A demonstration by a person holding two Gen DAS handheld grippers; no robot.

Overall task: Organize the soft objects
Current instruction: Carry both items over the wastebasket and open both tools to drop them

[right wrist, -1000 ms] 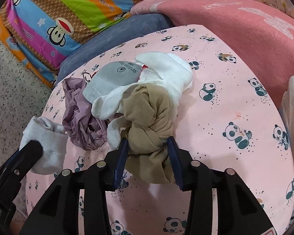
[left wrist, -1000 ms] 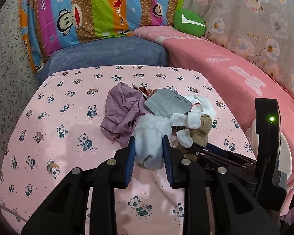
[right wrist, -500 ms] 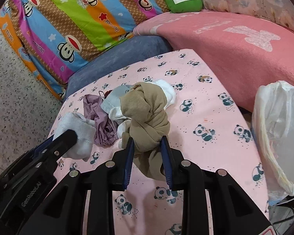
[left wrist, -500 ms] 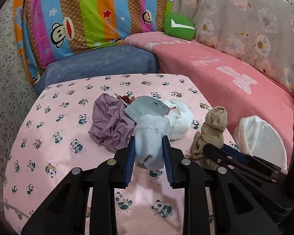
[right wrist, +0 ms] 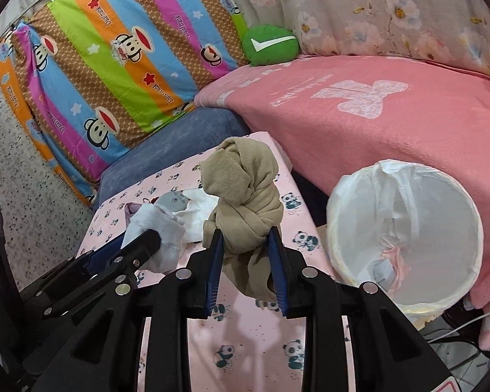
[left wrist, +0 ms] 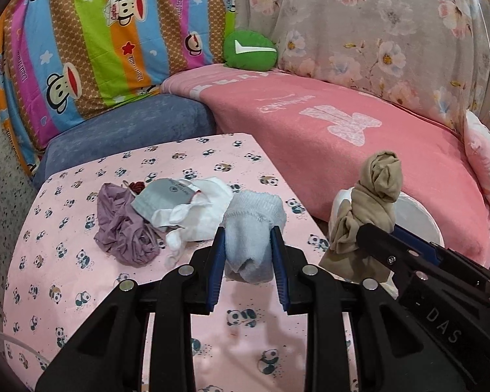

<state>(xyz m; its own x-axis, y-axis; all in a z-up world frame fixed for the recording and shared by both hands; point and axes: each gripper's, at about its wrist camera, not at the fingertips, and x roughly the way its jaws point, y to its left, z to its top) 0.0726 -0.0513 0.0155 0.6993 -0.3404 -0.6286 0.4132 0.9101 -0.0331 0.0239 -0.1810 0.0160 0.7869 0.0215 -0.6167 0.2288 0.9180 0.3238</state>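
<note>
My left gripper (left wrist: 248,238) is shut on a pale blue-grey sock (left wrist: 253,225), held above the panda-print pink table (left wrist: 81,277). My right gripper (right wrist: 245,240) is shut on a knotted tan stocking bundle (right wrist: 243,196), lifted clear of the table. In the left wrist view the tan bundle (left wrist: 372,196) hangs to the right, in front of a white bin (left wrist: 421,219). In the right wrist view the pale sock (right wrist: 160,228) shows at the left in the other gripper. A purple cloth (left wrist: 124,228), a grey piece (left wrist: 163,196) and white socks (left wrist: 202,215) lie heaped on the table.
A round white bin (right wrist: 405,235) lined with a plastic bag stands to the right of the table (right wrist: 245,343), against a pink-covered sofa (right wrist: 375,124). A blue cushion (left wrist: 124,134), a striped monkey-print pillow (left wrist: 91,42) and a green cushion (left wrist: 250,49) lie behind.
Both grippers rose and swung right, away from the heap. The right gripper closed on the tan bundle and lifted it off the pile toward the white bin. The left kept its sock.
</note>
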